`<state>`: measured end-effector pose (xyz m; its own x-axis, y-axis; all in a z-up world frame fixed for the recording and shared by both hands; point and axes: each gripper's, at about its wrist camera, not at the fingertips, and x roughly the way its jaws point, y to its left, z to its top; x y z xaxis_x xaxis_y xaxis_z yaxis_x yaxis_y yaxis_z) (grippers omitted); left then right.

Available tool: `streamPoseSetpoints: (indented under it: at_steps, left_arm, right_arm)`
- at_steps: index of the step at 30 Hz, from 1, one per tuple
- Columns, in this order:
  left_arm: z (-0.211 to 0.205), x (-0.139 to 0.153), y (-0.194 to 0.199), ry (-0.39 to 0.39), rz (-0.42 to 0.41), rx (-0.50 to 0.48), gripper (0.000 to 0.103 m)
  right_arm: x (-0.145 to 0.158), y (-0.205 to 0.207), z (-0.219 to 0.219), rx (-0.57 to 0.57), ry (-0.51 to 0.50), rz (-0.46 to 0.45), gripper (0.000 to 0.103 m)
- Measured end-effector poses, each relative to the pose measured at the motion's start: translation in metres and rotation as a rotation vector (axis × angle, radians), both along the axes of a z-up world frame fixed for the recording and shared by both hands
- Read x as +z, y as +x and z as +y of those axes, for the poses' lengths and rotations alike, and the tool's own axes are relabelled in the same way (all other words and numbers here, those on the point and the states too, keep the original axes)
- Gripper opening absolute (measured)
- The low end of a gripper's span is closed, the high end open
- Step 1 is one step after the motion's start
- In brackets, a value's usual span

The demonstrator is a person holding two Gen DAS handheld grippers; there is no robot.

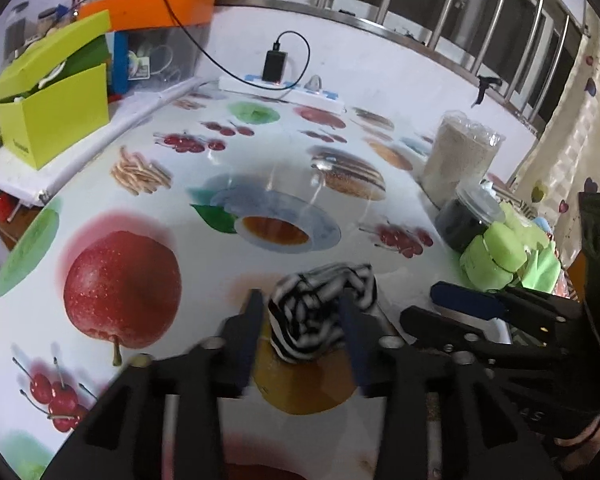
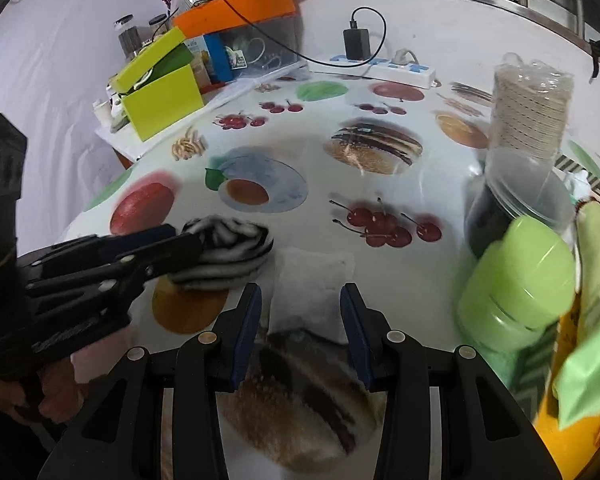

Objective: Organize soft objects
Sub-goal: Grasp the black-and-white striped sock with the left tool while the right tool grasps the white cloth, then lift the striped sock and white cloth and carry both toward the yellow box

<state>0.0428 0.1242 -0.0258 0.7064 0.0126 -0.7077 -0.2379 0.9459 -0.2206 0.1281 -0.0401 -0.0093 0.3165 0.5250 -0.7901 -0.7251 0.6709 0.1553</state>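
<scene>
The striped cloth (image 1: 324,312), a black-and-white bundle, lies on the worktop (image 1: 204,280) between the jaws of the left gripper (image 1: 302,312). Those jaws stand apart on either side of it; the pads look clear of the fabric, so it seems to rest under its own weight, set down rather than carried. Just to its right lies a small white pad (image 2: 312,292), flat on the fruit-print cover, and the right gripper (image 2: 300,300) has its jaws apart around that pad's near edge, not pressing on it. I judge the two soft items are being gathered side by side here, away from the hard things: the green jar (image 2: 516,280) and the dark lidded jar (image 2: 496,216) stand at the right edge, well clear. The right jaws are lined up for a pinch.
</scene>
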Motion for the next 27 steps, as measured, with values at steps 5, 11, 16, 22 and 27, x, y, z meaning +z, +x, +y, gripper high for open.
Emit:
streamPoseSetpoints:
  at_steps: [5,11,16,22,27]
  left_arm:
    - [0.006,0.000,0.003,-0.007,-0.010,-0.016,0.048]
    - [0.001,-0.011,0.013,0.002,0.043,-0.044,0.041]
    - [-0.003,-0.013,0.017,0.008,0.060,-0.059,0.012]
    - [-0.005,-0.012,0.008,-0.029,0.046,-0.063,0.010]
    - [-0.011,-0.001,-0.003,-0.028,0.019,-0.064,0.010]
  right_arm:
    - [-0.007,0.003,0.005,-0.013,-0.039,-0.003,0.043]
    - [-0.006,0.001,0.006,-0.028,-0.064,-0.013,0.039]
    - [-0.006,0.003,-0.001,-0.055,-0.051,-0.001,0.021]
    - [-0.002,-0.003,-0.012,-0.064,0.000,0.020,0.017]
    - [0.012,-0.016,-0.024,-0.066,0.038,0.000,0.017]
